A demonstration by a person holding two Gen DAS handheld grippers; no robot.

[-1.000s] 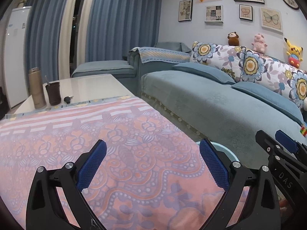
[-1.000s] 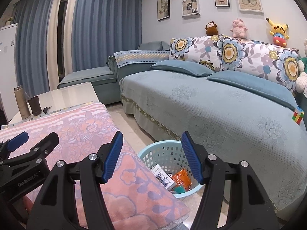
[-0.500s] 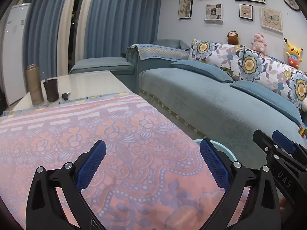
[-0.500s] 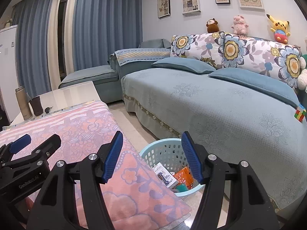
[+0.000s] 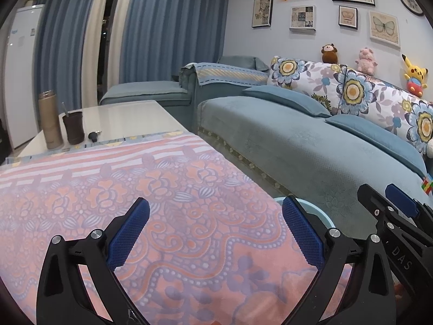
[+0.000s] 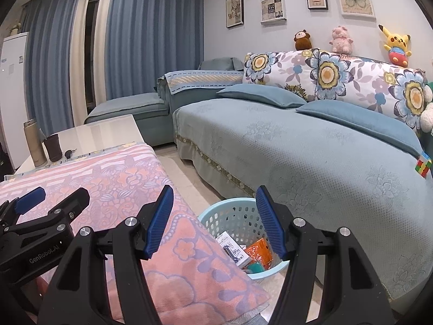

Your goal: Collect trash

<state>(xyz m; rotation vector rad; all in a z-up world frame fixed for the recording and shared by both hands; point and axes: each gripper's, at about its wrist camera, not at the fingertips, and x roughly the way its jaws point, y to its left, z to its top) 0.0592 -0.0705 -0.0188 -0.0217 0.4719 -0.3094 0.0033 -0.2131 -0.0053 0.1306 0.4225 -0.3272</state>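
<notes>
A light blue perforated basket (image 6: 238, 216) stands on the floor between the table and the sofa; only its rim (image 5: 322, 214) shows in the left wrist view. Inside lie a white printed box (image 6: 232, 249), an orange packet (image 6: 258, 252) and a teal piece (image 6: 255, 267). My right gripper (image 6: 213, 219) hangs open above the basket and the table's corner, nothing between its blue pads. Over the pink floral cloth (image 5: 140, 203) my left gripper (image 5: 215, 231) stands open and empty. Each gripper shows at the edge of the other's view.
The cloth covers a low white table (image 5: 127, 119) carrying a tall flask (image 5: 50, 120), a dark cup (image 5: 73, 127) and keys (image 5: 93, 135) at its far end. A blue sofa (image 6: 311, 157) with floral cushions runs along the right; a colour cube (image 6: 422, 165) lies on it.
Both views shifted slightly between the earliest frame and half a second ago, then settled. The jaws of both grippers stayed as wide as before, and the basket's contents are unchanged.
</notes>
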